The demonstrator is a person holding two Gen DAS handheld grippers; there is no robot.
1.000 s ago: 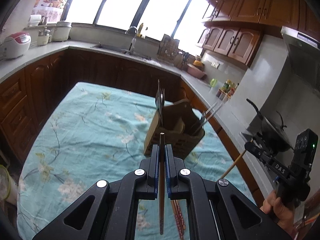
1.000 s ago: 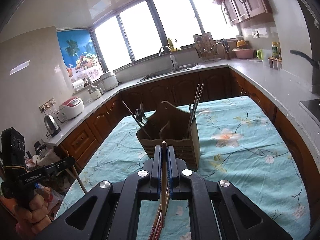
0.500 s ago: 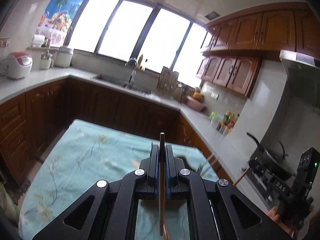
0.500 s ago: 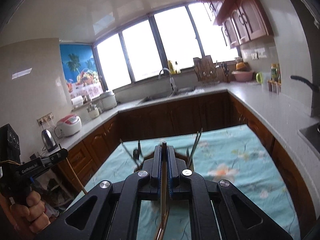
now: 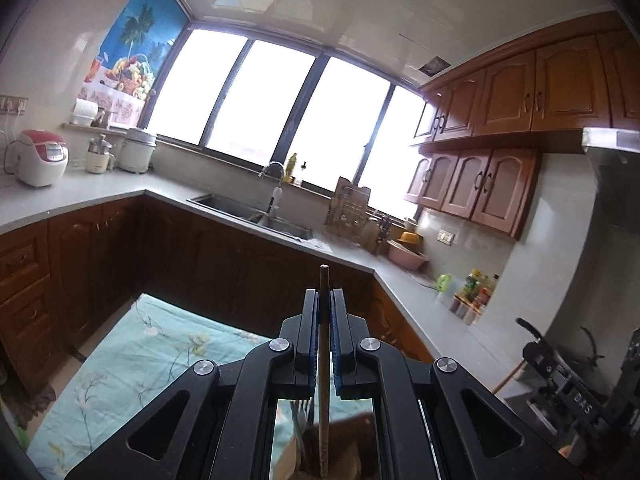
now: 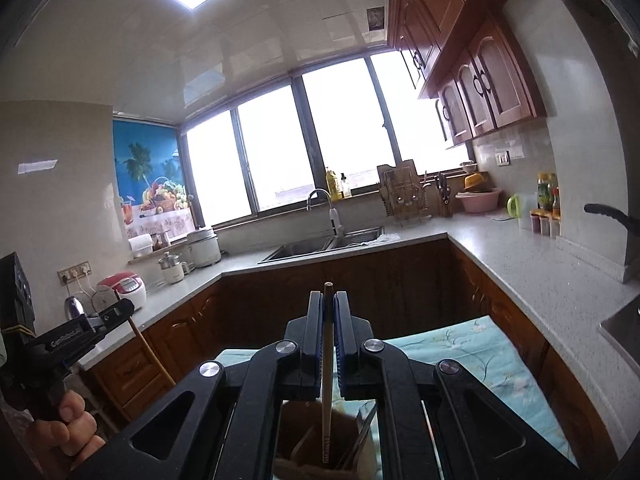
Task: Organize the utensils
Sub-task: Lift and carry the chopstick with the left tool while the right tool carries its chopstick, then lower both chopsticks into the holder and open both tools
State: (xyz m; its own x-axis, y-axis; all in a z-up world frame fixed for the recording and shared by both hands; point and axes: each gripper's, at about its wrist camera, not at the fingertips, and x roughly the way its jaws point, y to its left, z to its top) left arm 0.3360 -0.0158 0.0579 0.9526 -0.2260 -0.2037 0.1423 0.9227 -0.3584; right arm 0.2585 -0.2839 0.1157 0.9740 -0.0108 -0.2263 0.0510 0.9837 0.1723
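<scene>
My left gripper (image 5: 325, 296) is shut on a wooden chopstick (image 5: 324, 392) that stands upright between its pads. The stick's lower end hangs over the brown wooden utensil holder (image 5: 356, 436), glimpsed through the frame at the bottom. My right gripper (image 6: 328, 298) is likewise shut on a second chopstick (image 6: 327, 384), whose lower end points into the holder (image 6: 304, 452). Each view catches the other tool at its edge: the right gripper (image 5: 560, 380) at the right, and the left gripper (image 6: 80, 332) at the left, carried by a hand (image 6: 72, 420). Most of the holder is hidden.
The holder stands on a table with a teal floral cloth (image 5: 140, 360). A grey counter (image 6: 520, 256) wraps around the room, with a sink (image 5: 252, 208), a rice cooker (image 5: 40, 156), a dish rack (image 6: 404, 192), a pink bowl (image 5: 406, 256) and a black wok (image 5: 580, 344).
Both views swung upward: the holder slid from the middle of the picture down under the jaws, and windows and ceiling now fill the frames. Both chopsticks stayed gripped.
</scene>
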